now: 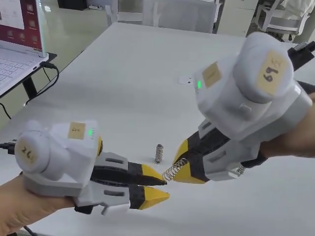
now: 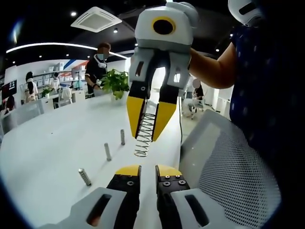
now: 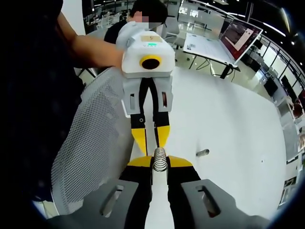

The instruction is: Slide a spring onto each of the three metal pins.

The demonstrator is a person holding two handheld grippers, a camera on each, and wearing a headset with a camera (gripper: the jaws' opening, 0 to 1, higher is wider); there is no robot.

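Note:
My right gripper hangs over the white table, shut on a loose steel spring that sticks out past its yellow tips. That spring sits between the jaws in the right gripper view. My left gripper faces it tip to tip, its jaws a narrow gap apart with nothing between them. In the left gripper view three upright pins stand in a row. The nearest pin wears a spring, while the middle pin and the far pin are bare. The sprung pin stands just behind the tips.
An open laptop with a black cable sits on a stand at the far left. A small white object lies mid-table. Chairs line the far edge. A mesh chair back is close on the person's side.

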